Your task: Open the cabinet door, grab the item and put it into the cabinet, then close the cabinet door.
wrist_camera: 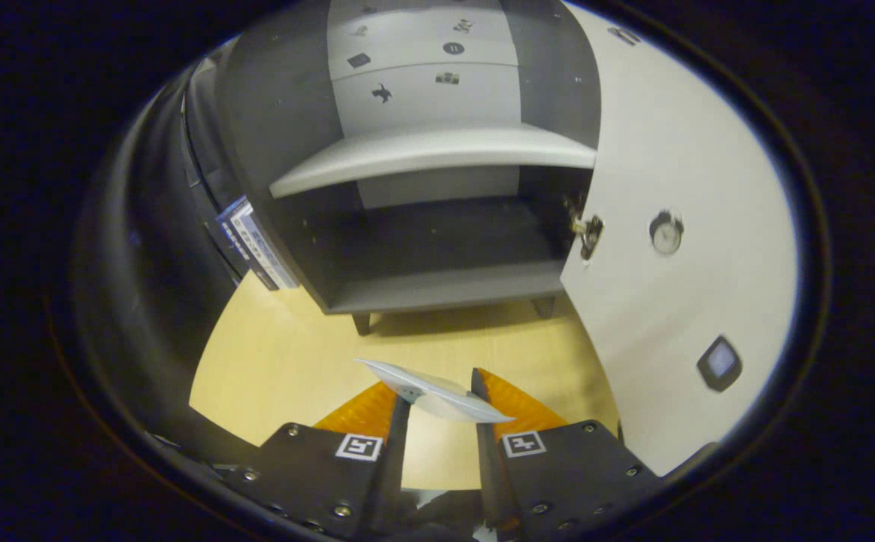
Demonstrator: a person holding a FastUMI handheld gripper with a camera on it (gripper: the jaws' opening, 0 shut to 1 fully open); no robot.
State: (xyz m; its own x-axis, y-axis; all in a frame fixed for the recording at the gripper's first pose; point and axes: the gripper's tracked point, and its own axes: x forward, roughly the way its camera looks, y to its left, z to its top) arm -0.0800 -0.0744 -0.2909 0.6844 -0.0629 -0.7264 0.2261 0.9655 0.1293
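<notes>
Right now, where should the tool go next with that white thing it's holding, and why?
Probably straight ahead into the cabinet. The tool is shut on a thin white plate-like item, the door stands swung open beside the opening, and the lower compartment under the shelf looks bare. So carrying the item forward over the wooden table and onto that floor seems the sensible next move.

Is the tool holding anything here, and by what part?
Yes: the tool is shut on a thin, pale, flat item, pinched across its middle between the fingertips, both ends sticking out sideways. The open cabinet stands beyond.
</notes>
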